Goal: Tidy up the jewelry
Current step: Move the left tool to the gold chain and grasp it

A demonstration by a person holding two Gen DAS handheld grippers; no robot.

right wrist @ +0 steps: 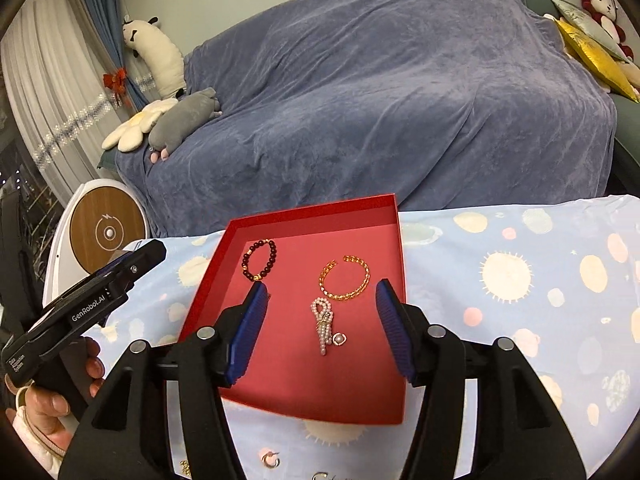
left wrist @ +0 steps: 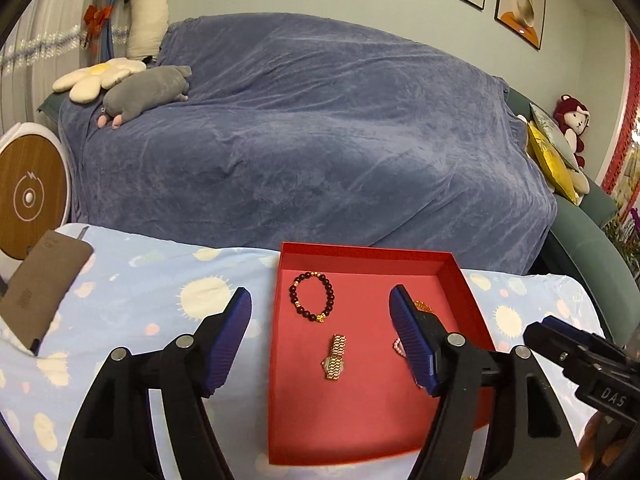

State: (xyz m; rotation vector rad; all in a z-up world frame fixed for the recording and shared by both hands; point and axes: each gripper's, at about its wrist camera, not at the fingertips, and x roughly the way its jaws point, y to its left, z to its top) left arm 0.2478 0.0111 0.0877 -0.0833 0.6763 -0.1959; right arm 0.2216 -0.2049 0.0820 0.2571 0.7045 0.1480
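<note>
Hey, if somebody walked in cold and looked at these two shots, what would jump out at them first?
The bright red box on the sun-print cloth, holding a dark bead bracelet, a gold chain bracelet, a pearl piece and a gold watch. Next, the big blue-covered sofa behind it. Both claws, left and right, hang open over the box.

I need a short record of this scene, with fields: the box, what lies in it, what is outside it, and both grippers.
box: red box, open, on the tablecloth
inside: bead bracelet, gold chain, pearl piece, watch
outside: earring on the cloth, near edge
left gripper: open, empty
right gripper: open, empty, over the box
</note>
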